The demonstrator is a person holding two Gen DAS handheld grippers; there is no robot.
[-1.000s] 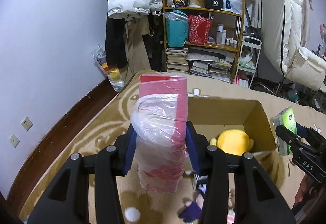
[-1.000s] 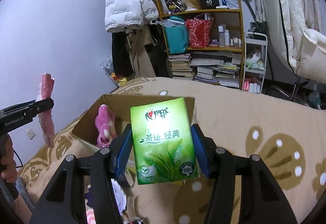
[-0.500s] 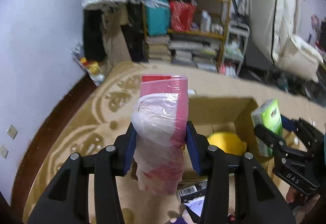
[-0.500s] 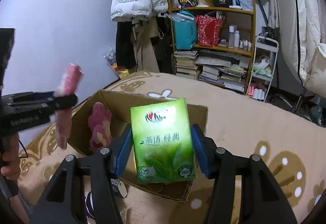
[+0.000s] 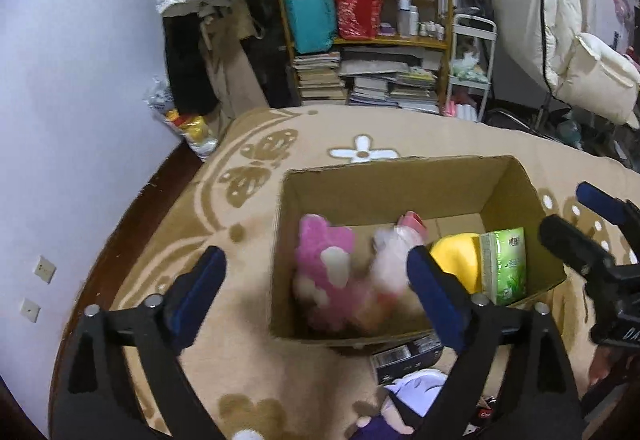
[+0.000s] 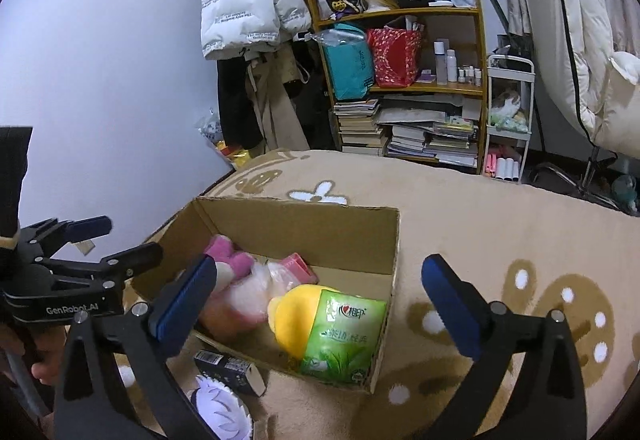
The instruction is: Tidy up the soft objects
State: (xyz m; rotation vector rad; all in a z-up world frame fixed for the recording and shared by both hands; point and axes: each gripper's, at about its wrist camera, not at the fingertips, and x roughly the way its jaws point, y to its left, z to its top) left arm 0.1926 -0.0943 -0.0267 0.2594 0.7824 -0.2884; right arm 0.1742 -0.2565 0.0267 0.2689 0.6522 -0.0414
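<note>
An open cardboard box (image 5: 400, 175) (image 6: 304, 224) stands on the beige patterned bed cover. Inside lie a pink plush (image 5: 324, 264) (image 6: 232, 256), a pink pack in clear plastic (image 5: 394, 252) (image 6: 280, 272), a yellow plush (image 5: 458, 260) (image 6: 296, 312) and a green tissue pack (image 5: 506, 264) (image 6: 344, 336). My left gripper (image 5: 316, 288) (image 6: 120, 244) is open and empty above the box's near left side. My right gripper (image 6: 320, 304) (image 5: 580, 224) is open and empty above the box's right end.
A small black box (image 5: 408, 356) (image 6: 230, 366) and a white and purple plush (image 5: 416, 392) (image 6: 220, 412) lie in front of the cardboard box. A wooden shelf (image 5: 368, 19) with books and bags stands beyond the bed. The wall (image 5: 60, 79) is close on the left.
Both grippers have opened. The pink pack has dropped from the left gripper into the box, and the green tissue pack has dropped from the right gripper into the box's right end.
</note>
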